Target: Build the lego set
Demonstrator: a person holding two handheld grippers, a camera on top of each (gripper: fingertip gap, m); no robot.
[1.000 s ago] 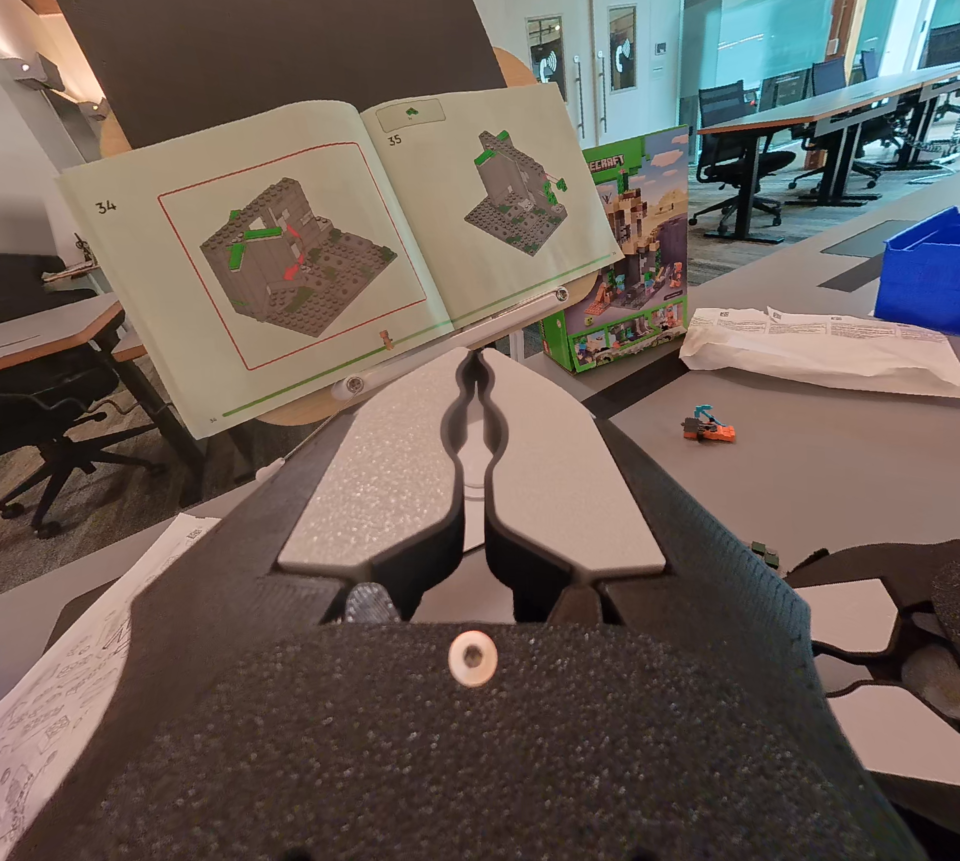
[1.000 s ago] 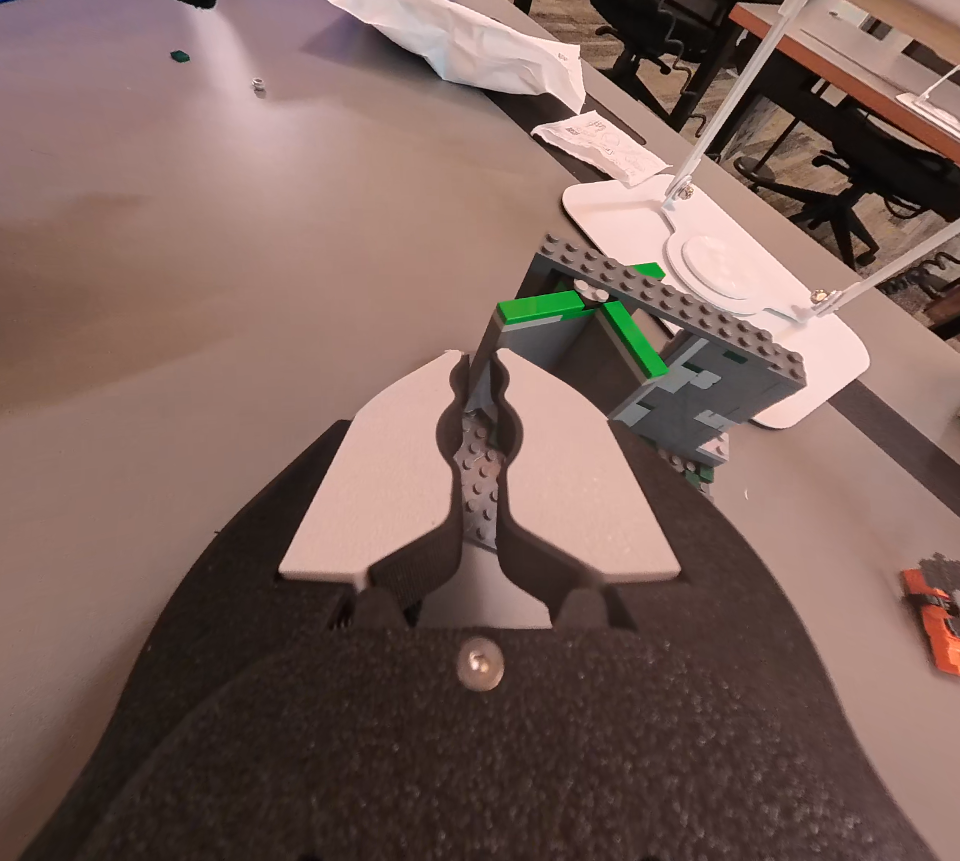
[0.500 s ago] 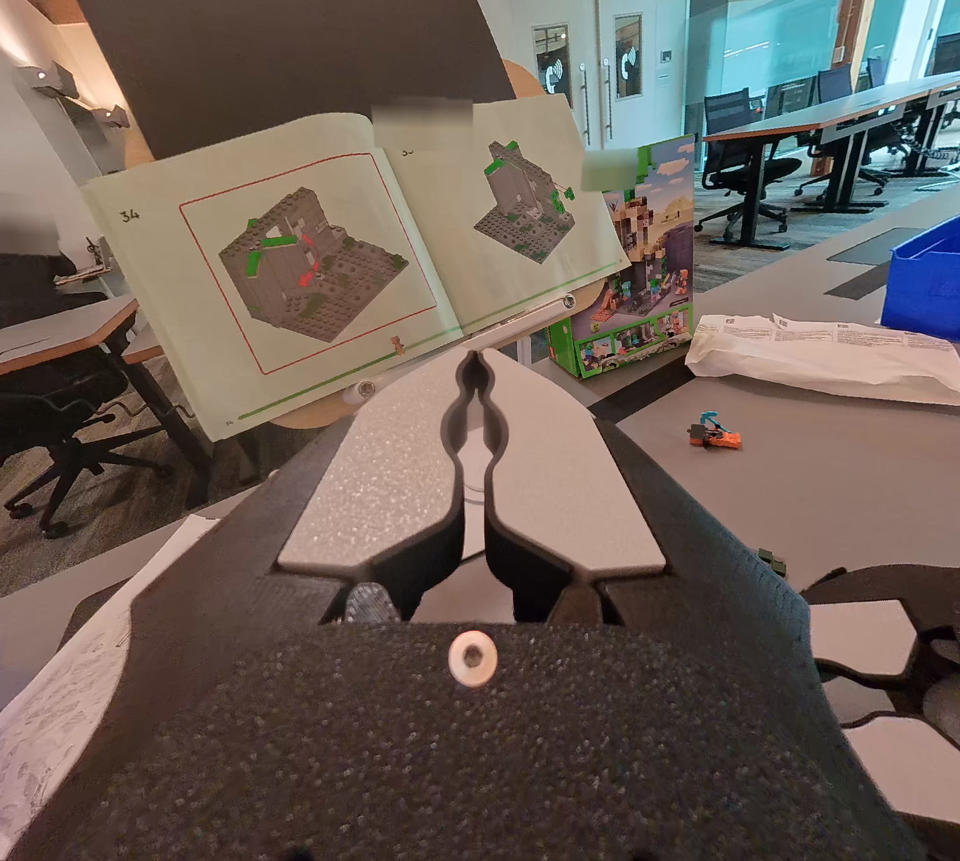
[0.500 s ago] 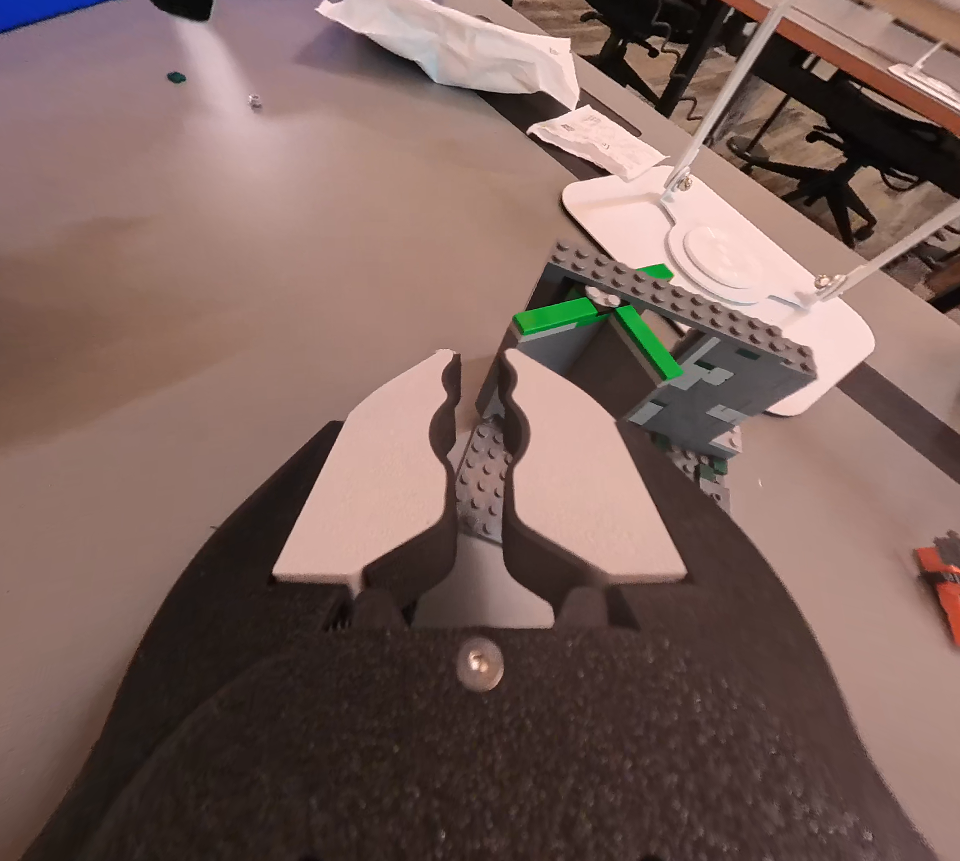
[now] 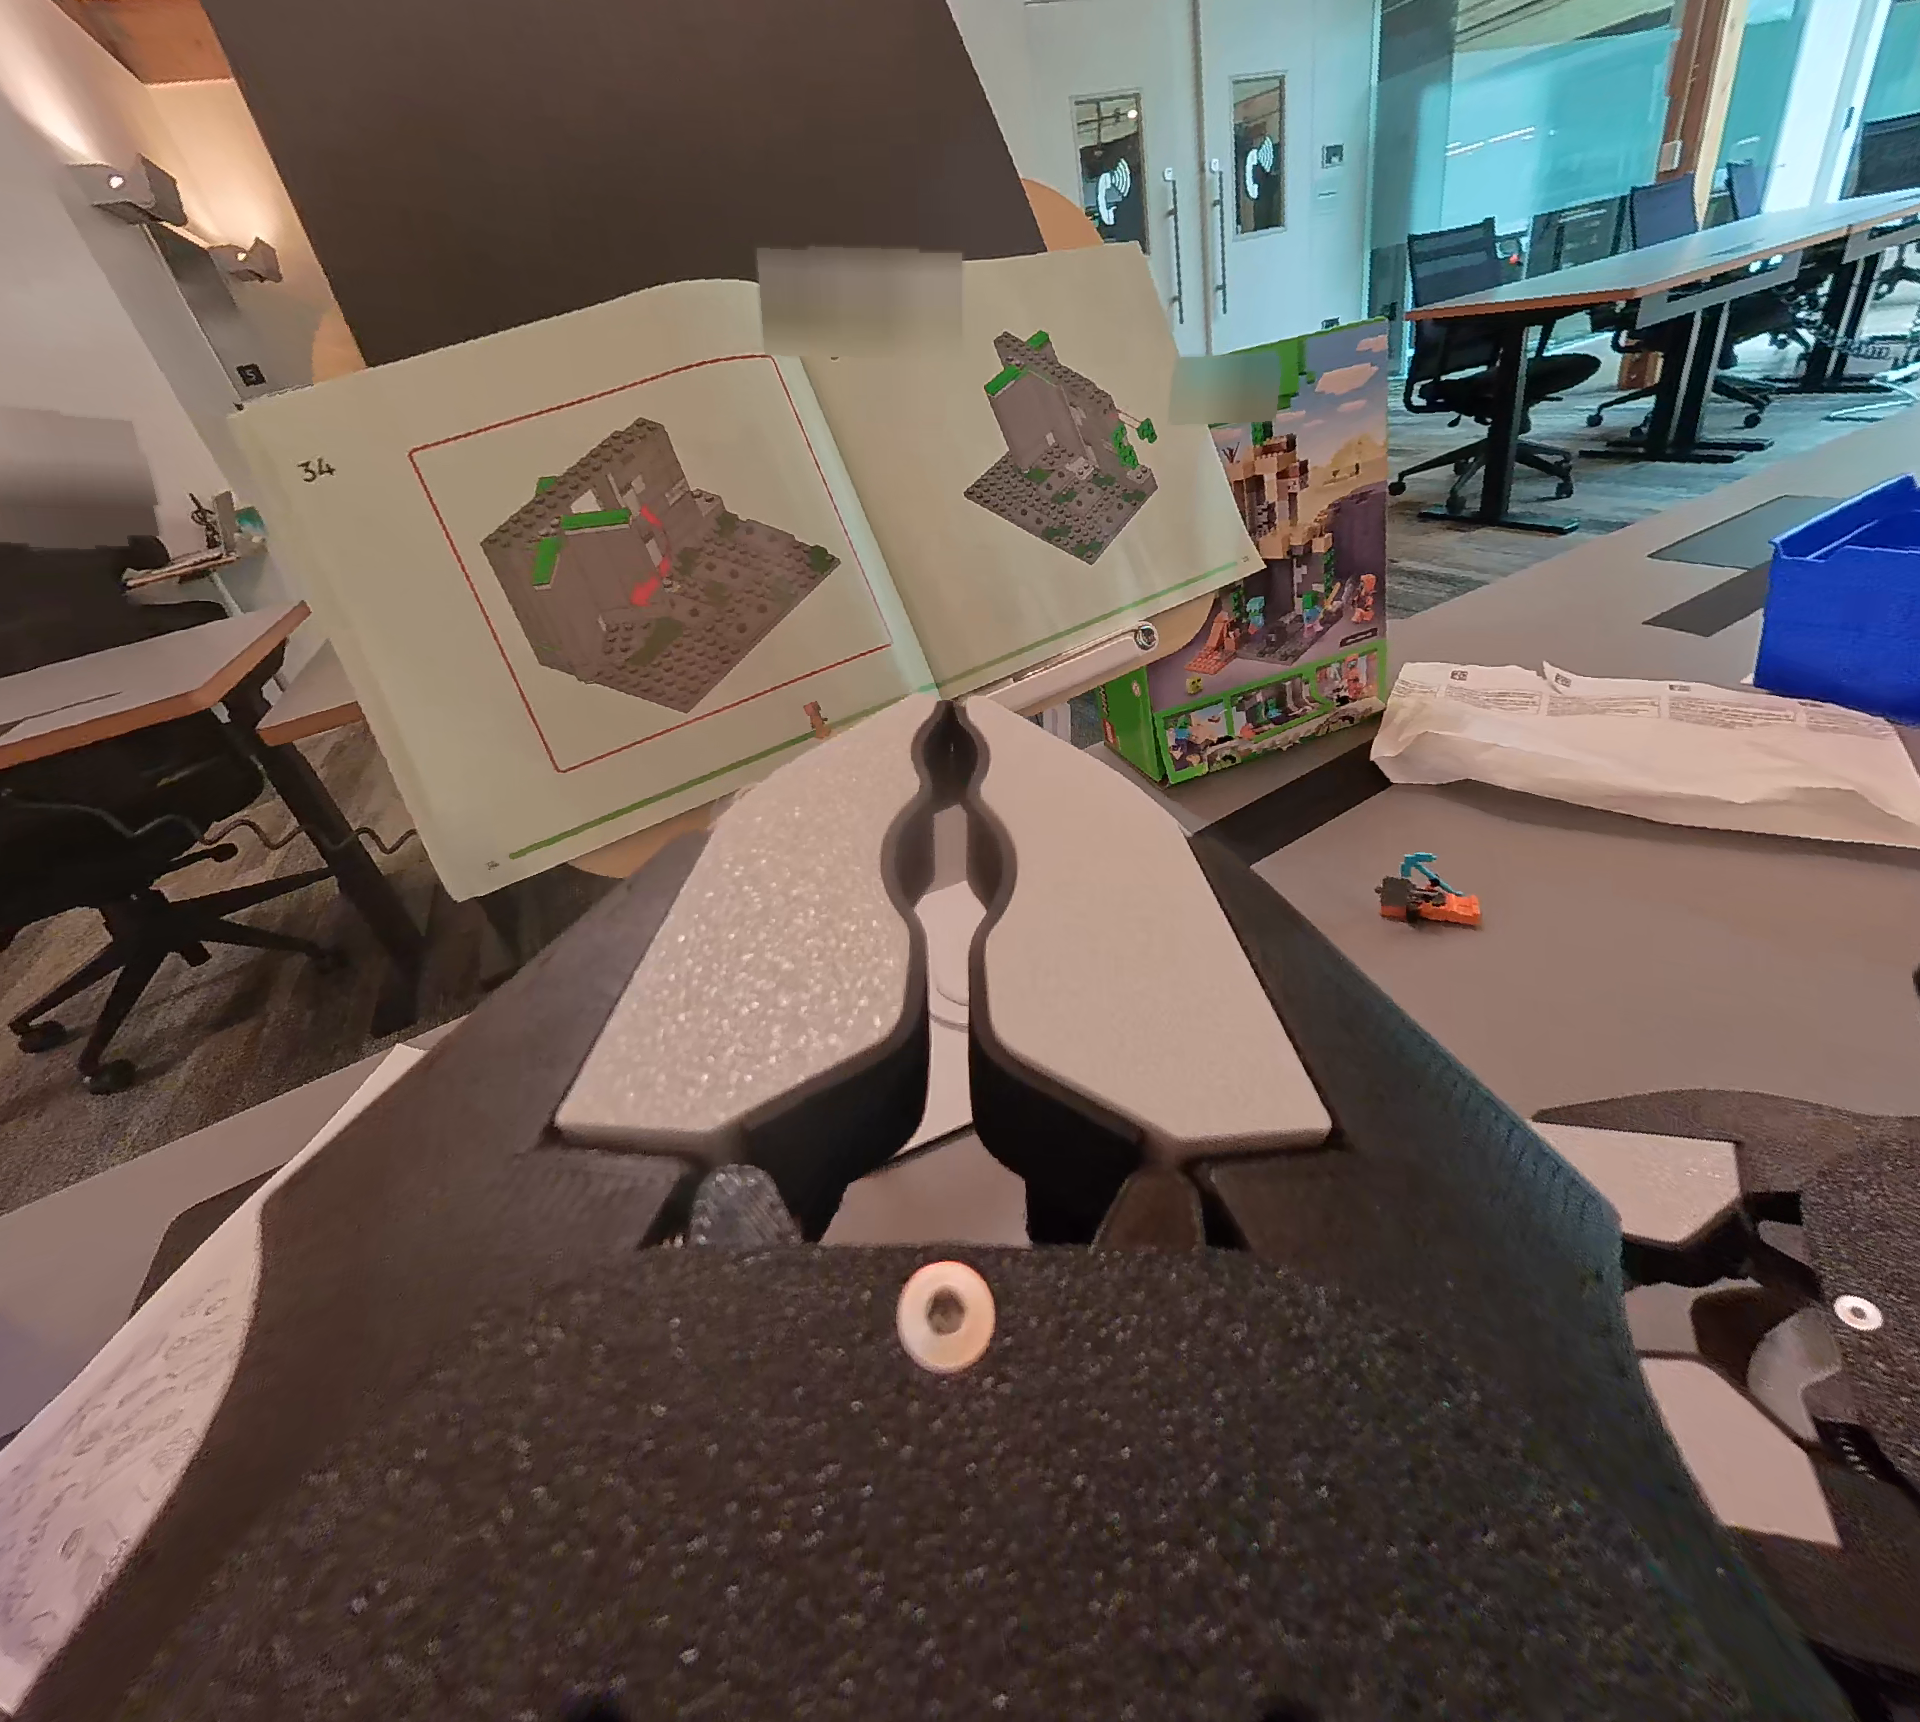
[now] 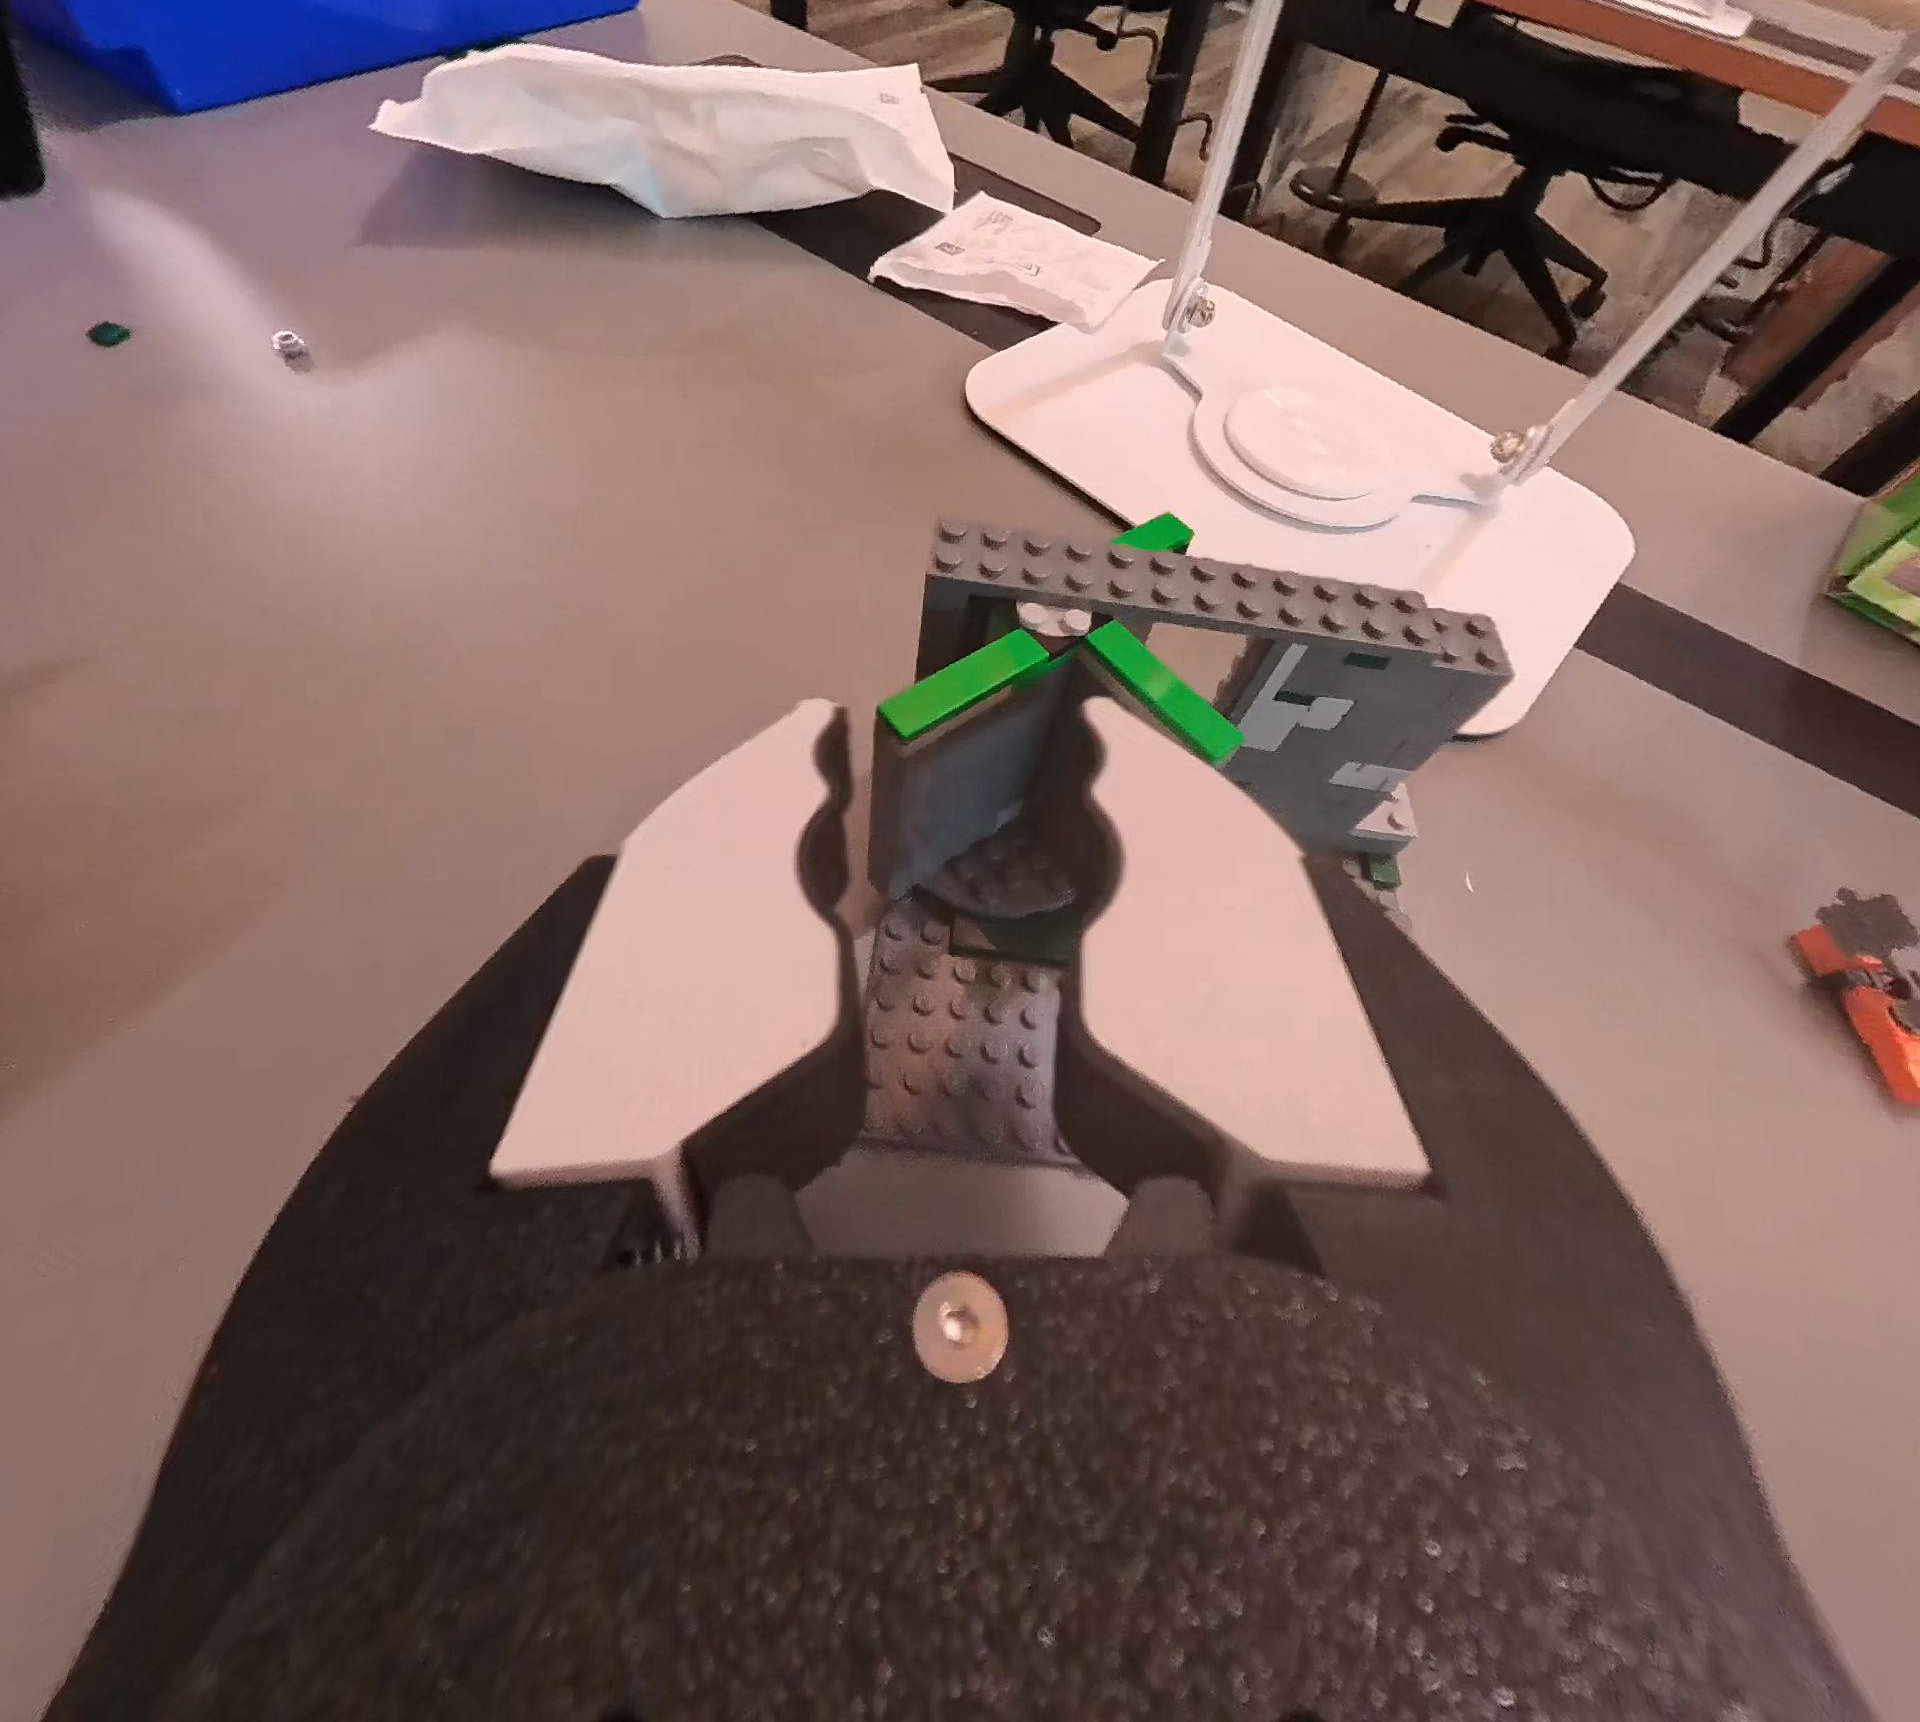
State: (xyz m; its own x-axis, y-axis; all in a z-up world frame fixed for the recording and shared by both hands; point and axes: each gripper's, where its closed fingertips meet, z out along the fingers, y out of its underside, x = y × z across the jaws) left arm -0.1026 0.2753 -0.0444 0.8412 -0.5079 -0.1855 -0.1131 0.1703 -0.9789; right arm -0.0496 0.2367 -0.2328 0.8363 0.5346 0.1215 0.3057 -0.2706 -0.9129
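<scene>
Two claws differ: the right claw (image 6: 961,737) stands spread around the grey-and-green Lego build (image 6: 1174,716) on the table (image 6: 520,529), gripping nothing, while the left claw (image 5: 951,722) is pinched closed and empty. A careless close could pop the green tiles (image 6: 961,685). Farther off, the instruction booklet (image 5: 727,550) could be knocked from its stand.

left gripper (image 5: 951,722): grainy black body, two pale grey wavy-edged fingers (image 5: 790,934), white screw lower centre.
right gripper (image 6: 961,737): same black shell, pale grey fingers (image 6: 707,966), silver screw lower centre.
</scene>
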